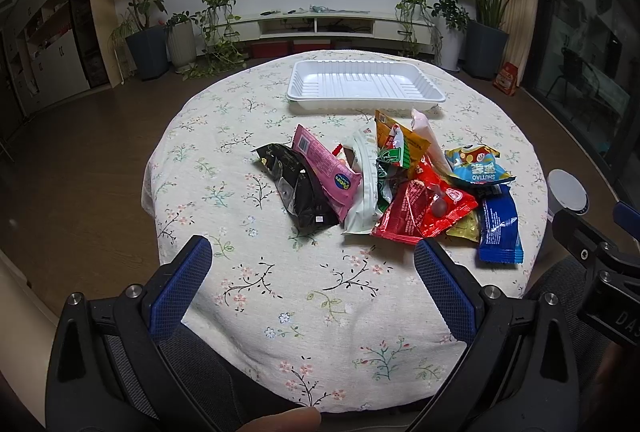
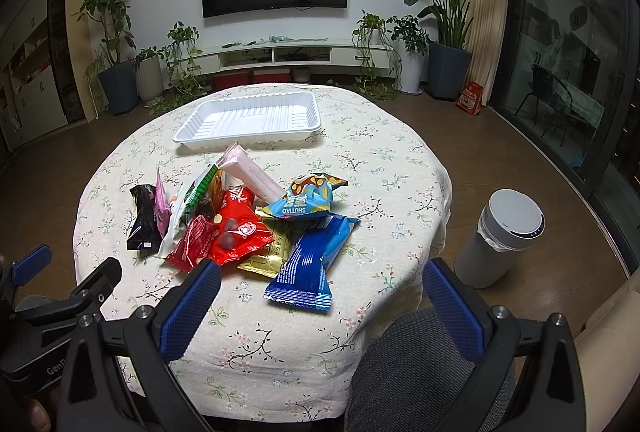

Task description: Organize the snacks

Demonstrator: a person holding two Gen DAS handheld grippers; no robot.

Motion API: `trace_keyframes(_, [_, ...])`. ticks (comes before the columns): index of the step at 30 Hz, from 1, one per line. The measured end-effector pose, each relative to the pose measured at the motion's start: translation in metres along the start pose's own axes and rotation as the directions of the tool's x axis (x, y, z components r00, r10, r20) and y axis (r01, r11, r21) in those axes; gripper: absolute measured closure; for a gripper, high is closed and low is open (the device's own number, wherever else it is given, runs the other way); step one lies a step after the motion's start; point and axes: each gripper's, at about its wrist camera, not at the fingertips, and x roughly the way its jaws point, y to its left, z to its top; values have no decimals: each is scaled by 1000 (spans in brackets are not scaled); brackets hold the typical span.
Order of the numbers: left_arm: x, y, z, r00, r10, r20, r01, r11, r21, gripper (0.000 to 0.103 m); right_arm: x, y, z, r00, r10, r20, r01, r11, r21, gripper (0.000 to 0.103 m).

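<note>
Several snack packets lie heaped mid-table: a black packet [image 1: 298, 192], a pink one [image 1: 326, 172], a red one [image 1: 424, 210] and a dark blue one [image 1: 498, 228]. Behind the heap sits an empty white tray [image 1: 366, 84]. My left gripper [image 1: 312, 264] hovers open over the near cloth, short of the heap, holding nothing. The right wrist view shows the same heap, with the blue packet [image 2: 308, 264] nearest and the white tray [image 2: 250, 122] beyond. My right gripper [image 2: 320, 284] is open above the table's near right edge, the blue packet just ahead of its fingers.
The round table has a floral cloth [image 1: 248, 136]. A white lidded bin [image 2: 498, 240] stands on the floor to the right. Potted plants and a TV cabinet [image 2: 280, 56] line the far wall. A grey chair cushion [image 2: 420, 372] lies below the right gripper.
</note>
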Motion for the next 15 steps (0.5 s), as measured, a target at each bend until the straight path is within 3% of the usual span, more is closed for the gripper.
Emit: trace_keyframes(15, [0, -1, -1, 1000, 0, -1, 0, 1000, 0, 1, 0, 0, 0, 1000, -1, -1, 1, 1000, -2, 0])
